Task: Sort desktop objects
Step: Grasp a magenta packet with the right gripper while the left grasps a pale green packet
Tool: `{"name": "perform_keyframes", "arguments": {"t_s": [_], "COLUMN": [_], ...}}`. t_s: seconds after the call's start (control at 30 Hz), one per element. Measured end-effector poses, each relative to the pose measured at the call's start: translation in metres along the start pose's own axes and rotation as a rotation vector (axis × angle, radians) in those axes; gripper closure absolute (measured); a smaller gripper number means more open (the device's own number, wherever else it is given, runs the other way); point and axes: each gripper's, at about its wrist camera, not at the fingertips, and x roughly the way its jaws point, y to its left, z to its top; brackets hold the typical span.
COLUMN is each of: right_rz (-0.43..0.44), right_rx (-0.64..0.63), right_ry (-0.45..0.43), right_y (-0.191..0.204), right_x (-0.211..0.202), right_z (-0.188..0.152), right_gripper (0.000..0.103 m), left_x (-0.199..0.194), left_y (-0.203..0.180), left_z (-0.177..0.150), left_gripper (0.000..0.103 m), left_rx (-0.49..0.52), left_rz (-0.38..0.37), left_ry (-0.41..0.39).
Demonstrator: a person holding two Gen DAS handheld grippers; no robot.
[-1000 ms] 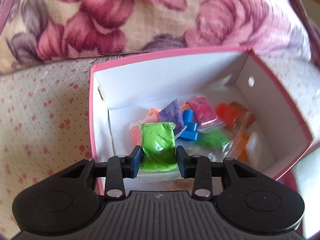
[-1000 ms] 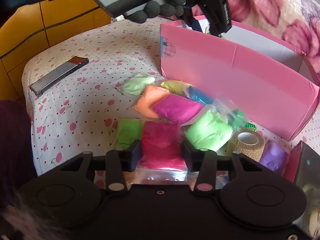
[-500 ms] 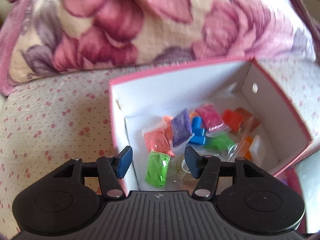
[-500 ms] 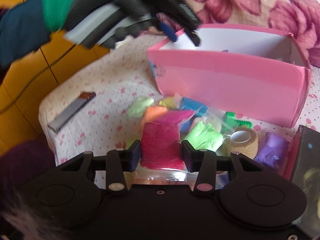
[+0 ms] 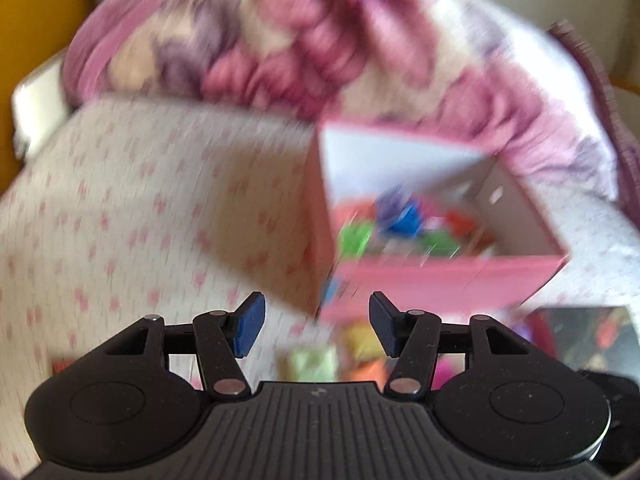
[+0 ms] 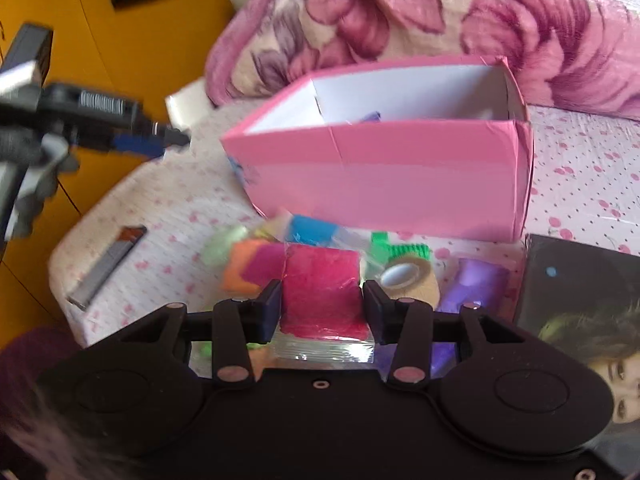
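The right gripper [image 6: 322, 306] pinched a red packet [image 6: 322, 292] above the pile, short of the pink box [image 6: 384, 176]. The left gripper [image 5: 316, 326] hung spread and empty. The slippery packet could have slid free, or caught the box wall.

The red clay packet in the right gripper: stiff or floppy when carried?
The red clay packet probably stays blocky: it spans the right gripper without sagging. Its glossy clear wrapper may be slippery, and its loose flap looks floppy.
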Motion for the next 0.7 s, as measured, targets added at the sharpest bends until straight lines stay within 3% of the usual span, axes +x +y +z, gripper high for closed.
{"name": "perform_keyframes", "arguments": {"t_s": [0.3,0.5,0.57,0.63,0.7], "right_rz": [-0.004,0.004,0.003,-0.002,-0.005], "right_rx": [0.005,0.002,0.004,0.007,0.014], "right_ry": [0.014,0.021,0.020,0.015,0.010], "right_y": [-0.006,-0.006,-0.006,-0.007,-0.009], "right_x": [0.007,0.013,0.013,0.012,0.011], "right_z": [-0.001,-0.001,-0.001,-0.001,-0.002], "right_gripper": [0.060,0.060,0.060,0.060,0.060], "left_x": [0.056,0.072,0.073,0.069,0.068], "left_y": [0.004,-0.010,-0.011,-0.005,0.001], "left_z": [-0.033,-0.044,-0.048,-0.049,-0.049], "left_gripper": [0.047,0.047,0.047,0.047,0.047], "left_rx": [-0.056,0.033,0.080,0.072,0.034], "left_rz": [0.040,0.075,0.122,0.141,0.103], "left_ry": [0.064,0.085,0.088,0.075,0.085]}}
